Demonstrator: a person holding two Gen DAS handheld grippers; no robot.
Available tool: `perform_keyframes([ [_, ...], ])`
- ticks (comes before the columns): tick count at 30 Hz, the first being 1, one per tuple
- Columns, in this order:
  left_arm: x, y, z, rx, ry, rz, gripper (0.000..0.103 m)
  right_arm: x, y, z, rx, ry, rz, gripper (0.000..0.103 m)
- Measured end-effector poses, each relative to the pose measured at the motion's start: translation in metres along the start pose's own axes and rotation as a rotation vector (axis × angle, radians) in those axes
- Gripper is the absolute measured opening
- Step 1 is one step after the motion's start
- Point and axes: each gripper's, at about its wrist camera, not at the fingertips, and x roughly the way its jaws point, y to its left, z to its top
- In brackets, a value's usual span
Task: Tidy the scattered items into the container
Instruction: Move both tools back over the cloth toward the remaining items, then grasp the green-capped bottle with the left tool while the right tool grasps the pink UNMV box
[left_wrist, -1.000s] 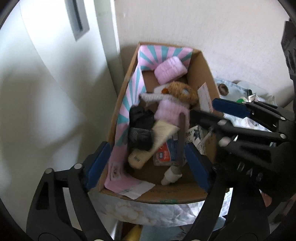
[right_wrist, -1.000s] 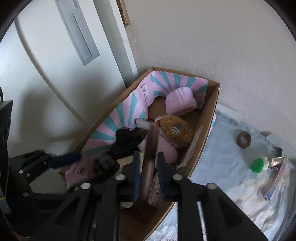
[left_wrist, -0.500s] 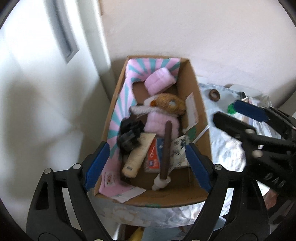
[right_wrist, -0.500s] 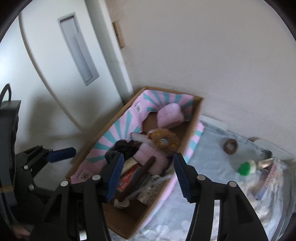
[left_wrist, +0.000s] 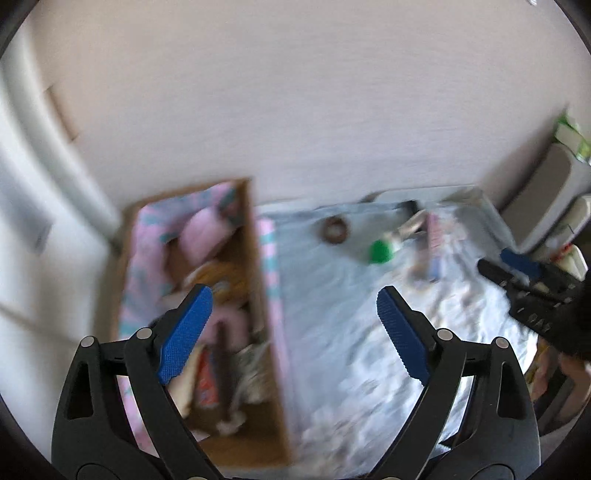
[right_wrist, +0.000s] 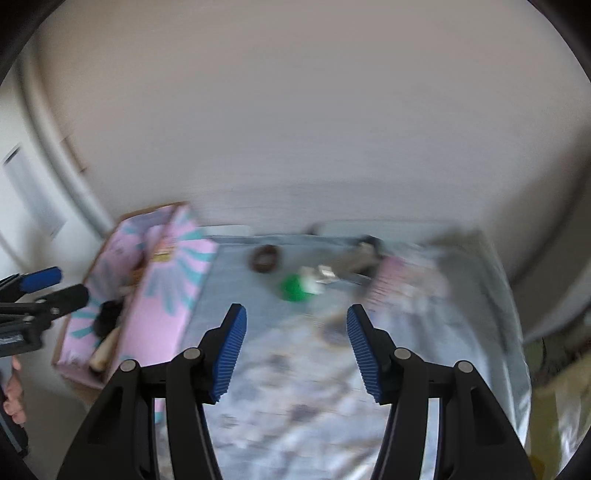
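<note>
The cardboard box with pink-and-teal lining stands at the left, holding a plush toy, pink cloth, tubes and a brown stick. On the pale sheet lie a brown ring, a green-capped item and a pink packet. My left gripper hovers over the box's right wall, jaws opening, nothing between them. My right gripper hangs open and empty over the sheet, short of the ring, the green cap and the packet. Both views are motion-blurred.
A plain wall runs close behind the box and sheet. White-grey storage bins stand at the far right, a door frame at the left. My left gripper shows at the right wrist view's left edge, with a hand below.
The right gripper let go of the brown stick, which now lies in the box, and its jaws spread. Both grippers swung right, away from the box toward the sheet. The left jaws widened.
</note>
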Motion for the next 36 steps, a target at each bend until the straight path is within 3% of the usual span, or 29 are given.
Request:
perform_keyframes([
  [4, 0.044, -0.044, 0.021, 0.084, 0.031, -0.052, 0.090, 0.014, -0.024, -0.012, 0.028, 0.040, -0.068, 0.053],
  [9, 0.115, -0.087, 0.031, 0.176, 0.095, -0.039, 0.090, 0.046, -0.043, -0.033, 0.129, 0.082, -0.045, 0.053],
  [13, 0.150, -0.097, 0.029, 0.165, 0.126, -0.070, 0.090, 0.072, -0.048, -0.044, 0.202, 0.105, -0.051, 0.053],
  [18, 0.183, -0.105, 0.026, 0.196, 0.169, -0.079, 0.090, 0.097, -0.048, -0.045, 0.202, 0.110, -0.072, 0.053],
  [26, 0.204, -0.102, 0.027, 0.173, 0.214, -0.100, 0.090, 0.111, -0.052, -0.036, 0.198, 0.133, -0.061, 0.053],
  [32, 0.210, -0.105, 0.026, 0.181, 0.225, -0.127, 0.078, 0.120, -0.050, -0.030, 0.177, 0.127, -0.062, 0.053],
  [36, 0.217, -0.108, 0.023, 0.191, 0.251, -0.150, 0.058, 0.124, -0.044, -0.029, 0.139, 0.119, -0.065, 0.053],
])
